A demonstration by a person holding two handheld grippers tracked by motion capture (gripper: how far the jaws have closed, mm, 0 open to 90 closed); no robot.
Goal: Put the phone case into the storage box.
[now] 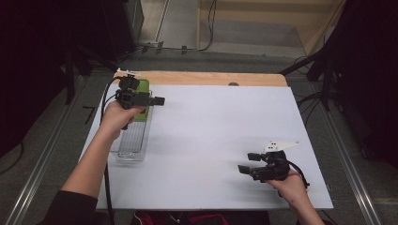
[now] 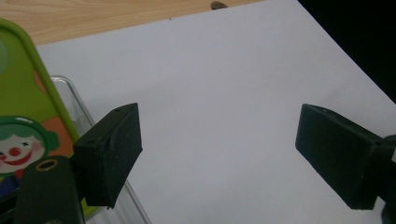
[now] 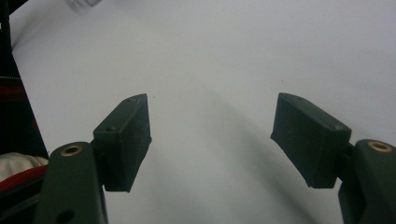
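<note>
The left gripper hangs over the far left part of the bench, jaws spread wide with nothing between them. Just under it lies a green lid printed with a clown face, resting on the far end of a clear box that runs along the left edge of the white sheet. In the left gripper view the lid sits at the left, the box's clear rim beside it, and the jaws point past both toward bare white surface. The right gripper rests low at the near right, also spread and empty, well apart from the box.

The step in hand looks like taking hold of the lid or box with the left gripper. To do it well:

- Turn the left gripper back toward the lid, since the jaws now aim to its right and would close on nothing.
- Keep the jaws spread until one is on each side of the lid's edge, then close gently; the plastic looks smooth and may slip.
- Grip the lid by a long edge rather than a corner, so it does not pivot.
- The box looks light and could slide or tip if the lid drags. Bringing the right gripper across to steady its near end would help.
- Come down squarely; a tilted approach could push the lid off the rim.
</note>
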